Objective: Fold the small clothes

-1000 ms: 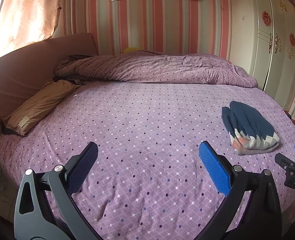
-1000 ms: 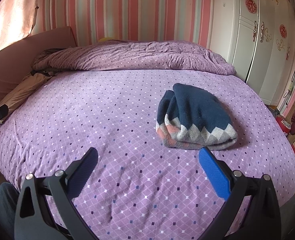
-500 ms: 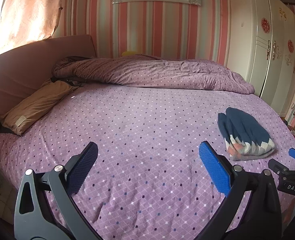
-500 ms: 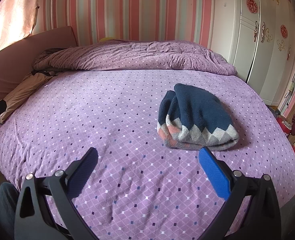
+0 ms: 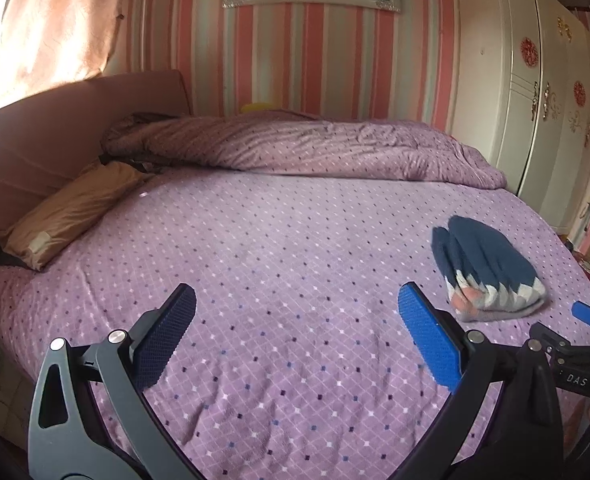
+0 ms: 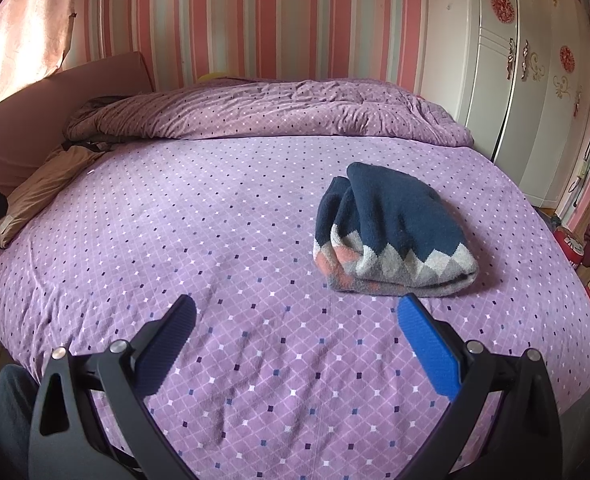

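Sweater (image 6: 391, 236) folded on bed (image 6: 215, 240) — pillow (image 5: 71, 212) far left, both tools gaping, empty.

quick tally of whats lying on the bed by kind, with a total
Folded navy knit garment with grey and pink diamond band: 1
Tan-brown pillow: 1
Bunched purple dotted quilt: 1
Total: 3
Both tongs are open and hold nothing.
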The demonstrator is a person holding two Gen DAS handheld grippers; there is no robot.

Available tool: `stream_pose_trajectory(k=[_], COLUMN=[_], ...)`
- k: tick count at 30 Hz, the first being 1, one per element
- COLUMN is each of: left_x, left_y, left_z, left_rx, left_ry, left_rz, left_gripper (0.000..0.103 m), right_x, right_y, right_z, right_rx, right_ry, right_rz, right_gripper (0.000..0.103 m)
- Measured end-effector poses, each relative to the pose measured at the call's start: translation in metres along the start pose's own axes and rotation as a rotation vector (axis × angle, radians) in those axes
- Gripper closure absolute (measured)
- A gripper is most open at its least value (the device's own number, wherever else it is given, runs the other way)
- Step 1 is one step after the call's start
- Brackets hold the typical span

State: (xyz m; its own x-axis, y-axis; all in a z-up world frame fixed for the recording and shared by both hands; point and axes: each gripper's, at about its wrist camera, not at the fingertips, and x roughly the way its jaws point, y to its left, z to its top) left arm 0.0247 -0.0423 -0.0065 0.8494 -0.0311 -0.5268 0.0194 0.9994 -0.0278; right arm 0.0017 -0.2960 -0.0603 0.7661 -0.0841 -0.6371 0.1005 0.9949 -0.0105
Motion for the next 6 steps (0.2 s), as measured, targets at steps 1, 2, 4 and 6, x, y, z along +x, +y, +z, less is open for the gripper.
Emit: stream_pose_trajectory(k=[1, 2, 4, 6], left_x=[0.0008, 0.0022, 0.0024, 0.0035], left_y=[-0.0001, 0.0007, 0.0031, 0.0046], left_z=[-0.0006, -0.0014, -0.0026, -0.0042], left_rx=[-0.001, -0.008, -0.016, -0.021], left_ry=[0.006, 0.013, 0.018, 0.021], left_rz=[0.001, 0.003, 0.008, 0.017], left_gripper=[0.003, 0.003, 0.003, 0.003], right_x=[-0.0005, -0.0006, -0.0004, -0.0007], right_y=[-0.0004, -0.0004, -0.0004, -0.0002], right_z=[-0.0004, -0.0007, -0.0008, -0.0007], right_rx=[0.001, 0.002, 0.000, 0.002], right_ry=[-0.001, -0.001, 0.000, 0.001], right_rz=[0.000, 0.001, -0.001, 0.000], right_gripper=[0.002, 0.002, 0.002, 0.002])
